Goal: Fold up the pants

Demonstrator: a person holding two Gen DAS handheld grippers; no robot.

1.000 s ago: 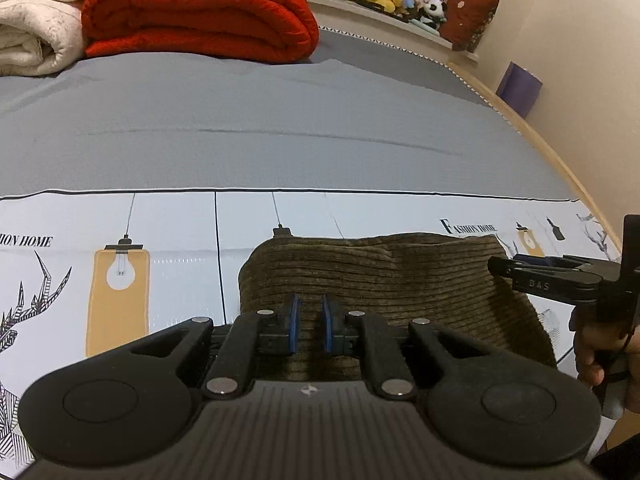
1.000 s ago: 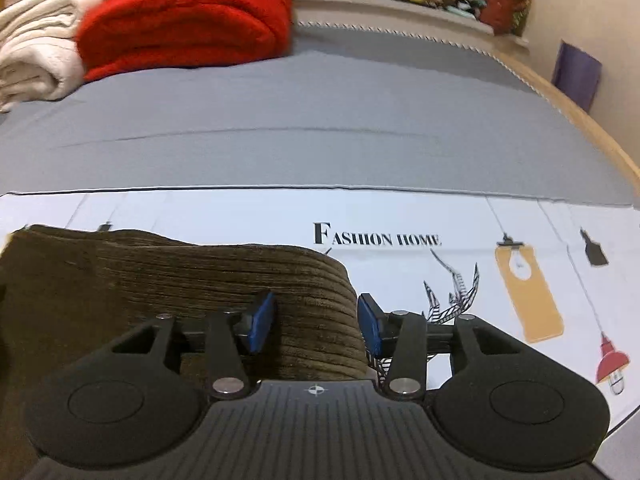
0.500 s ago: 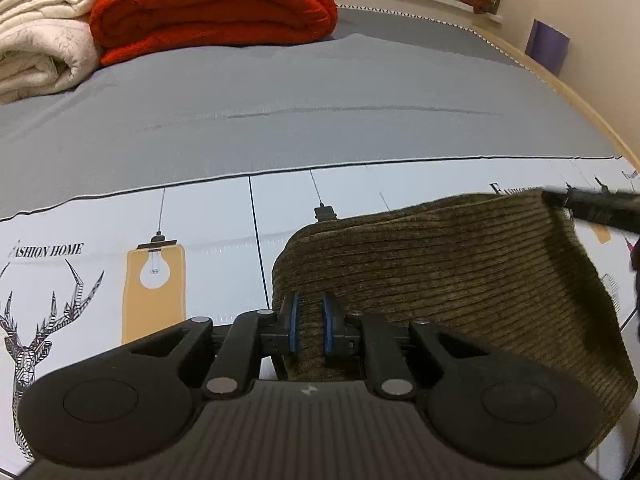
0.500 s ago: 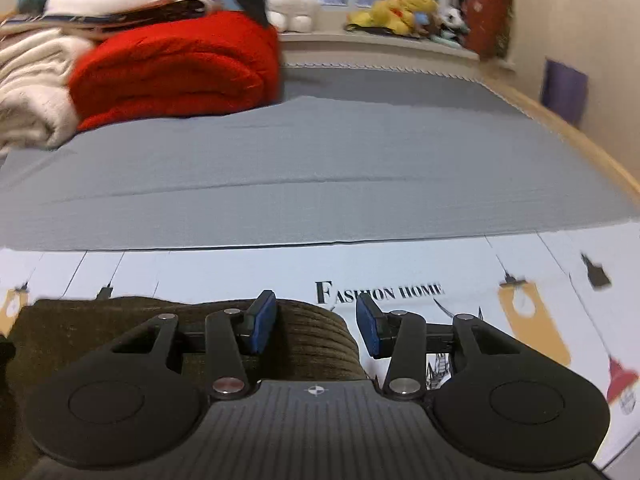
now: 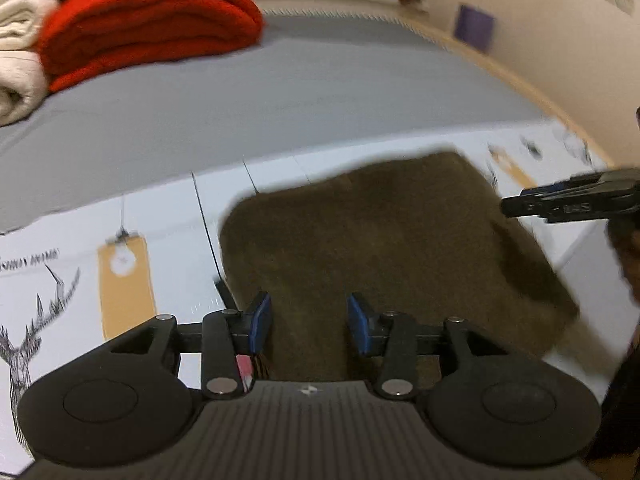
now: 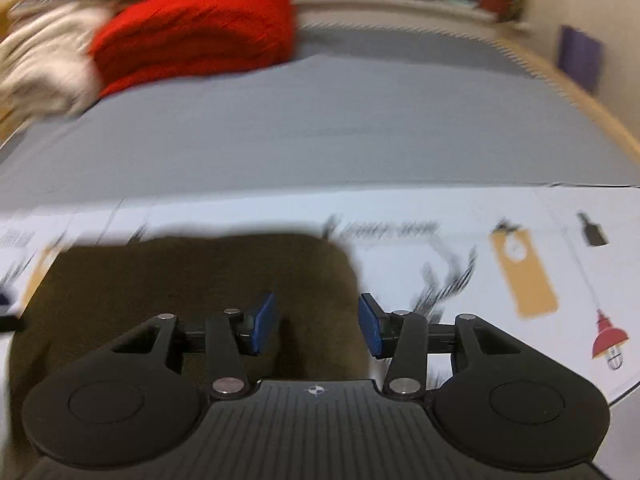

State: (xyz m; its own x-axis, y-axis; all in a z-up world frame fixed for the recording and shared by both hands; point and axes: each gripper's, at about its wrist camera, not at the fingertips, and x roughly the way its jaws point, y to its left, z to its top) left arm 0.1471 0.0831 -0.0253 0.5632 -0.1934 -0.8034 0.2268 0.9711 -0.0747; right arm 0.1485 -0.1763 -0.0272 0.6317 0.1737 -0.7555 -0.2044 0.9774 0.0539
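While two grippers gape, one folded pants [image 5: 384, 256] bundle lies.

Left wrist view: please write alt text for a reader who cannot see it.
Folded brown corduroy pants lie on a white printed sheet, with the open left gripper above their near edge, its jaws just opened. The right gripper enters from the right.
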